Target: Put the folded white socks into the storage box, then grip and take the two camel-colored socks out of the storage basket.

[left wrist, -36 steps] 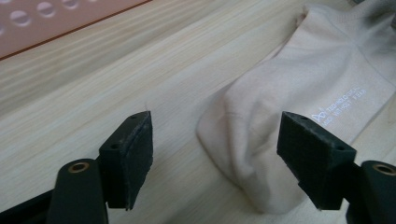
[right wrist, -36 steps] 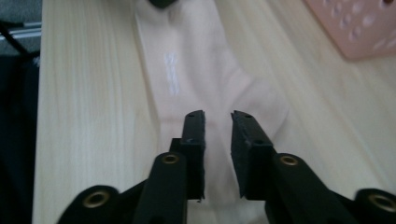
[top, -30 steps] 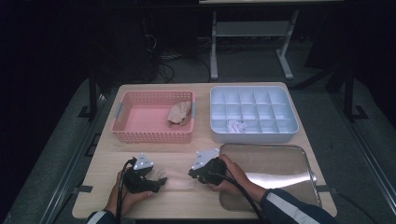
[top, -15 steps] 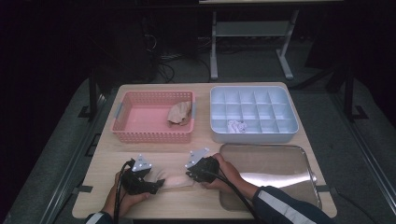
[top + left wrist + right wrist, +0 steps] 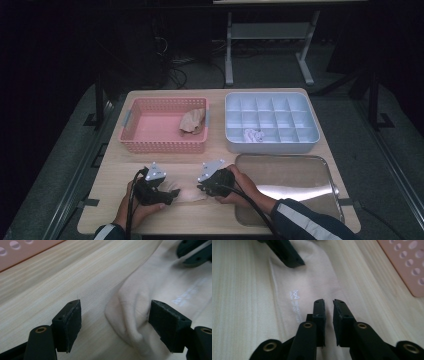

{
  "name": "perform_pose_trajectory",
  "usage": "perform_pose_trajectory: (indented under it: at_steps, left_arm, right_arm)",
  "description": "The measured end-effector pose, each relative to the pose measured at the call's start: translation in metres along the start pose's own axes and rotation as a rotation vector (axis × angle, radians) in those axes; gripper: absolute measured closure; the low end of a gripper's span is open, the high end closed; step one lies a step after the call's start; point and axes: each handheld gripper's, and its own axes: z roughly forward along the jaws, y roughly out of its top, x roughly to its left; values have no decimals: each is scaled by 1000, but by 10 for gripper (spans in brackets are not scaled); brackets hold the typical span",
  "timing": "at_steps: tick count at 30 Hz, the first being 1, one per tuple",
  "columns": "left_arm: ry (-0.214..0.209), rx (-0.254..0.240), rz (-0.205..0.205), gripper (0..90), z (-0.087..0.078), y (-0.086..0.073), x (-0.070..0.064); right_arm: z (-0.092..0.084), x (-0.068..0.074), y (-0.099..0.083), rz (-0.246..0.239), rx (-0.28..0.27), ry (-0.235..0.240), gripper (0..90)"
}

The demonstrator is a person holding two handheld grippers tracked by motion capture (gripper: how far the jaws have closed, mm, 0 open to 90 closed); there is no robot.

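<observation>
A pale beige sock (image 5: 189, 194) lies flat on the wooden table near its front edge, between my two grippers. My left gripper (image 5: 172, 192) is open. Its jaws straddle a bunched fold at one end of the sock (image 5: 130, 312), with the right pad beside the fold and the left pad clear of it. My right gripper (image 5: 202, 187) rests its tips on the other end of the sock (image 5: 307, 285). Its jaws (image 5: 329, 307) have just been closing and stand almost together, with a thin slit and no cloth visible in it. A small white print marks the sock.
A pink basket (image 5: 150, 125) at the back left holds a crumpled tan cloth (image 5: 192, 120). A pale blue compartment tray (image 5: 300, 137) at the back right holds a white bundle (image 5: 253, 135). A metal tray (image 5: 300, 175) lies under the right forearm.
The right gripper has edged a little to the left over the sock. The left gripper has stayed where it was.
</observation>
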Motion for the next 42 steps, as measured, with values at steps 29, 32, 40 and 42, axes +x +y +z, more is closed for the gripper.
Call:
perform_pose_trajectory:
  at_steps: [29, 32, 40, 42]
  left_arm:
    - [-185, -13, -25, 782, -3, -2, 0]
    - [-192, -16, -34, 799, -3, -2, 0]
    - [-168, -21, -19, 795, -3, -2, -1]
    - [-167, -34, -28, 795, -2, -2, 0]
  right_arm:
    - [7, -5, -6, 30, 25, 37, 816]
    - [8, -7, -5, 29, 30, 23, 801]
    - [-11, -8, -5, 6, 6, -5, 796]
    - [-18, -10, -7, 45, -18, 3, 837]
